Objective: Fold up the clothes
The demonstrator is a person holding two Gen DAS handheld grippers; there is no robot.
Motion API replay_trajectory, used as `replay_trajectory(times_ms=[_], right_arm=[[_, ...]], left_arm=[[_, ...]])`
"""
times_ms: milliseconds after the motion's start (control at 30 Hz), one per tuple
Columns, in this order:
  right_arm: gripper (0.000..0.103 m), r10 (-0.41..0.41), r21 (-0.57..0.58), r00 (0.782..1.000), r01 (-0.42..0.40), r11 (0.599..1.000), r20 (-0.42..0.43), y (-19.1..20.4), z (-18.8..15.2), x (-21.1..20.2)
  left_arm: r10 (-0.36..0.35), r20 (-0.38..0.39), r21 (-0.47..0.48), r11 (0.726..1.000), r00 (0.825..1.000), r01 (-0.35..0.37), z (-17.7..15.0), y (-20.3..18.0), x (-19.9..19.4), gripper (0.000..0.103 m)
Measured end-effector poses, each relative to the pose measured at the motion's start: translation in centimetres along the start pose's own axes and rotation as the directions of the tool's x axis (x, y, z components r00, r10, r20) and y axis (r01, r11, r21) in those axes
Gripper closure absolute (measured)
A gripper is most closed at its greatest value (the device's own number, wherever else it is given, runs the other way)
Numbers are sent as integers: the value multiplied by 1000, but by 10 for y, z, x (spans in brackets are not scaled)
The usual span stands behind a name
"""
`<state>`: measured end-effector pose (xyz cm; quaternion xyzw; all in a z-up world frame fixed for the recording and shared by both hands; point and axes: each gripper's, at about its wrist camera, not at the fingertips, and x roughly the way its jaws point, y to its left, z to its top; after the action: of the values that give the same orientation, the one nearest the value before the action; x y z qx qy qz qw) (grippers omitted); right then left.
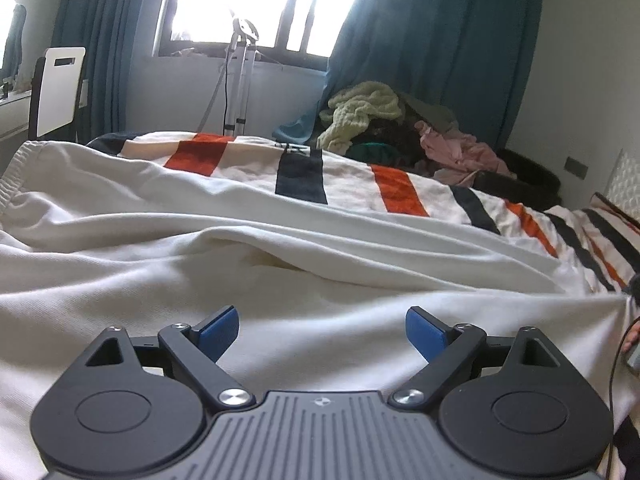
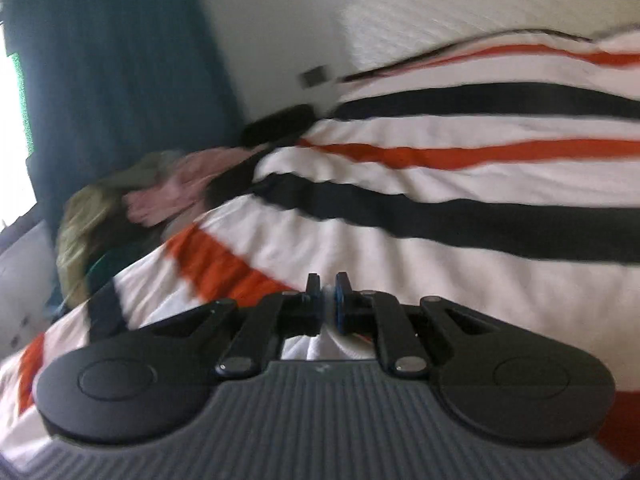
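Observation:
A large white garment (image 1: 280, 264) lies spread and rumpled across the striped bed cover (image 1: 396, 188), its ribbed hem at the far left. In the left wrist view my left gripper (image 1: 322, 332) hovers low over the near part of the garment, jaws wide open, blue pads (image 1: 218, 330) clear of the cloth. The right wrist view is blurred. There my right gripper (image 2: 328, 300) is shut, with a thin fold of white cloth (image 2: 320, 348) pinched between its pads. At the right edge of the left wrist view the garment's corner (image 1: 616, 304) is drawn taut.
A pile of unfolded clothes (image 1: 368, 116), yellow-green, pink and dark, sits at the bed's far side by a teal curtain (image 1: 432, 40). A white stand (image 1: 240, 80) is under the window, a chair (image 1: 56, 88) at the left. A wall borders the bed on the right.

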<state>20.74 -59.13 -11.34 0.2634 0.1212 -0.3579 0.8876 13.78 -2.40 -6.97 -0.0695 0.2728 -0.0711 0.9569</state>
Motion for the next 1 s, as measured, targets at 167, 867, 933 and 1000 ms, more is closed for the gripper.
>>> replay_trajectory(times_ms=[167,867,933,1000], right_arm=[[89,-36,-158,998,26,987,-60,13,-20,25],[21,274,-338,912,-373,864,-306,75,-25,-201],[20,302,-350,907,-396,849,-293,75,-26,-226],[20,313,-361,912,-395,845,-264,74,-30,-246]], left_arm=[[10,2,21,1000,1000,-10,0,-3,1,11],[-23,68,38,999,997,20,5,1,-45,6],[-24,83,54,998,996,19,4,-1,-54,5],[-23,92,64,998,995,17,3,-1,-61,5]])
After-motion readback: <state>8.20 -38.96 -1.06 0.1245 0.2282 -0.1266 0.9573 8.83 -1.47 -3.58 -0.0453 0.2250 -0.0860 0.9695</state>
